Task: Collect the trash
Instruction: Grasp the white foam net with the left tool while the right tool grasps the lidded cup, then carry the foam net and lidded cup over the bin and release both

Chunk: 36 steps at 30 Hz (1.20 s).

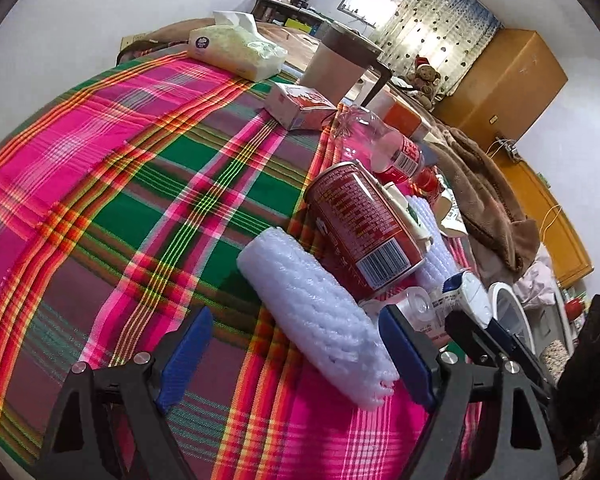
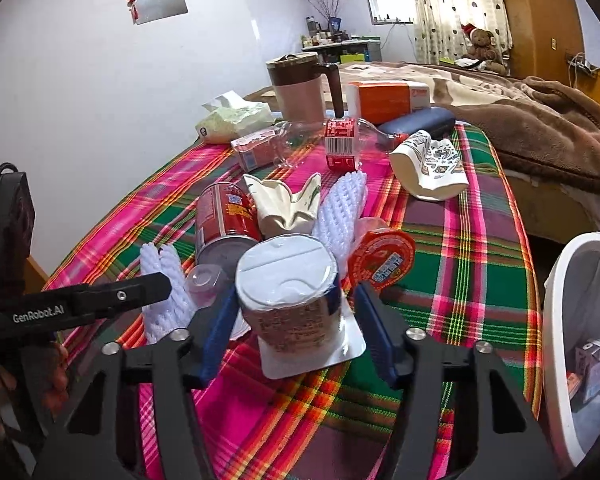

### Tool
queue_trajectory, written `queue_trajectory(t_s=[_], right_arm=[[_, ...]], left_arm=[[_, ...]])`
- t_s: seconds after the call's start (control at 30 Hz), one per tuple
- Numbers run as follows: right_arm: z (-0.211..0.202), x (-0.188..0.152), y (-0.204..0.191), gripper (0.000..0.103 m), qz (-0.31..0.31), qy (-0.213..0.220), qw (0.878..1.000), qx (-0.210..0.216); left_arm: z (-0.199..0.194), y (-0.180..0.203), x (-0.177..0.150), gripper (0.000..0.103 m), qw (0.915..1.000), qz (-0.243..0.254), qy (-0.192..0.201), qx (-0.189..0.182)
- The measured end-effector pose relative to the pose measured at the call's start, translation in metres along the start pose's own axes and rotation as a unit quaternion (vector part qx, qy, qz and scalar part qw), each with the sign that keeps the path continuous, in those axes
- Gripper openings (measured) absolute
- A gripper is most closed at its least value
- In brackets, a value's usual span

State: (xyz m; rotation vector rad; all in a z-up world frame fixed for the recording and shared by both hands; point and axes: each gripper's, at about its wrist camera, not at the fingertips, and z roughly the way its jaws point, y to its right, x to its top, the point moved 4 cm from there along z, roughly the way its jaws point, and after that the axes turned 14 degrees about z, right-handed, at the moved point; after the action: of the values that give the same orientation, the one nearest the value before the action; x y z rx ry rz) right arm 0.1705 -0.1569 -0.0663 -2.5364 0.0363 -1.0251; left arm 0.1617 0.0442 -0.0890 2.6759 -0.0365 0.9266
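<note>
Since the yogurt cup sits on the surface beside the bin, our right gripper jaws straddle it, unclamped | left gripper jaws apart around foam sleeve.

The white lettering "GenRobot.AI" stands on the black arm of the left gripper in the right wrist view. The red metal can carries dense print and a barcode, and the clear plastic bottle's red label also bears a barcode; neither print is legible.
</note>
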Motion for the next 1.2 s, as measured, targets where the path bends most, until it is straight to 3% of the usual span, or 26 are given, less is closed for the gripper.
queue_trajectory(t_s=[0.07,0.23,0.53,0.63,0.77,0.9,1.2], right_arm=[[-0.001,0.0,-0.001,0.054,-0.003,0.004,1.0,0.0],[-0.003,-0.001,0.001,0.054,-0.001,0.009,1.0,-0.001],[-0.012,-0.002,0.006,0.053,0.003,0.029,0.999,-0.015],[-0.015,-0.003,0.008,0.053,0.011,0.033,0.999,-0.016],[-0.022,-0.002,0.009,0.053,0.018,0.046,0.999,-0.015],[-0.03,-0.005,0.01,0.053,0.017,0.057,0.998,-0.018],[-0.052,-0.001,0.019,0.053,0.028,0.085,0.996,-0.026]], left_arm=[[0.0,0.0,0.0,0.084,1.0,-0.008,-0.002,-0.004],[0.004,0.008,-0.001,0.062,0.9998,0.009,-0.011,0.013],[0.008,0.025,-0.002,0.037,0.9988,0.048,-0.011,-0.002],[0.004,0.028,-0.002,0.035,0.9989,0.039,-0.002,-0.027],[-0.009,0.042,0.003,0.032,0.9959,0.086,0.025,-0.006],[-0.012,0.047,0.001,0.03,0.995,0.097,0.023,-0.001],[-0.043,0.068,0.001,0.03,0.9865,0.147,0.066,0.032]])
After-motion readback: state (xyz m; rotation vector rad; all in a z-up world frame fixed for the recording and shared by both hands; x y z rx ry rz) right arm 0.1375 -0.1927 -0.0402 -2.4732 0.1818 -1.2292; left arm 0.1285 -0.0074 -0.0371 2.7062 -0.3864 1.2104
